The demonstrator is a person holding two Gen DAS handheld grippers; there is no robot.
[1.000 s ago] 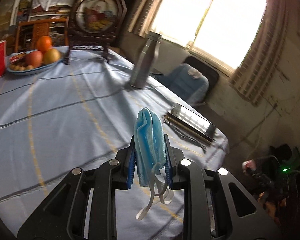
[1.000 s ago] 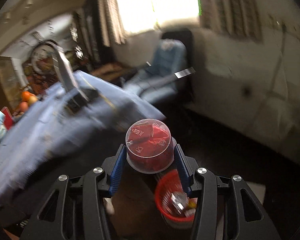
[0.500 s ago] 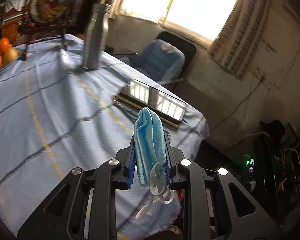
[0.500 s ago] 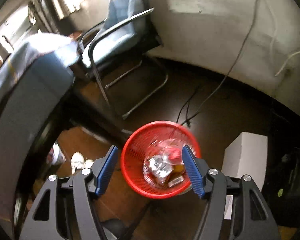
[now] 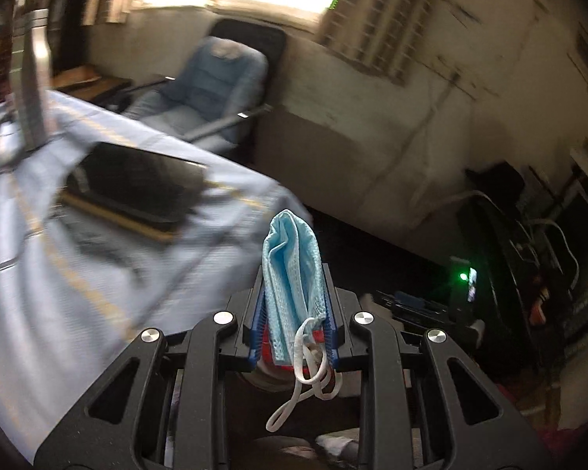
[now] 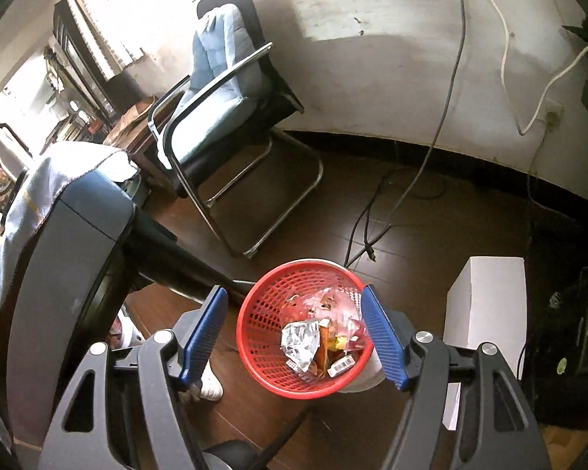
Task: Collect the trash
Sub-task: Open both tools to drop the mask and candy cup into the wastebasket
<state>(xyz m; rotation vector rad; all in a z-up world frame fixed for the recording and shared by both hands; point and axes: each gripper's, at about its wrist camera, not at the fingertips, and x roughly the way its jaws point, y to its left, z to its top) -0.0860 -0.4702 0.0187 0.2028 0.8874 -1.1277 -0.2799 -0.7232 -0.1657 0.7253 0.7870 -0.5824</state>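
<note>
My left gripper (image 5: pixel 293 309) is shut on a folded blue face mask (image 5: pixel 292 274), whose white ear loops hang below the fingers. It is past the table's corner, over the dark floor. My right gripper (image 6: pixel 298 337) is open and empty, directly above a red mesh waste basket (image 6: pixel 262 356) on the floor. The basket holds crumpled foil (image 6: pixel 300 338), plastic wrappers and other scraps. A sliver of red shows behind the mask in the left wrist view; I cannot tell what it is.
The table with a light blue cloth (image 5: pixel 58 266) holds a dark tablet (image 5: pixel 137 184) and a steel bottle (image 5: pixel 31 78). A blue-cushioned chair (image 6: pixel 223 90) stands by the wall. A white box (image 6: pixel 486 305) and cables (image 6: pixel 392 211) lie near the basket.
The right gripper let go of the red-lidded cup, opened wide and now hangs over the basket. The left gripper swung right, off the table edge, with the mask still held.
</note>
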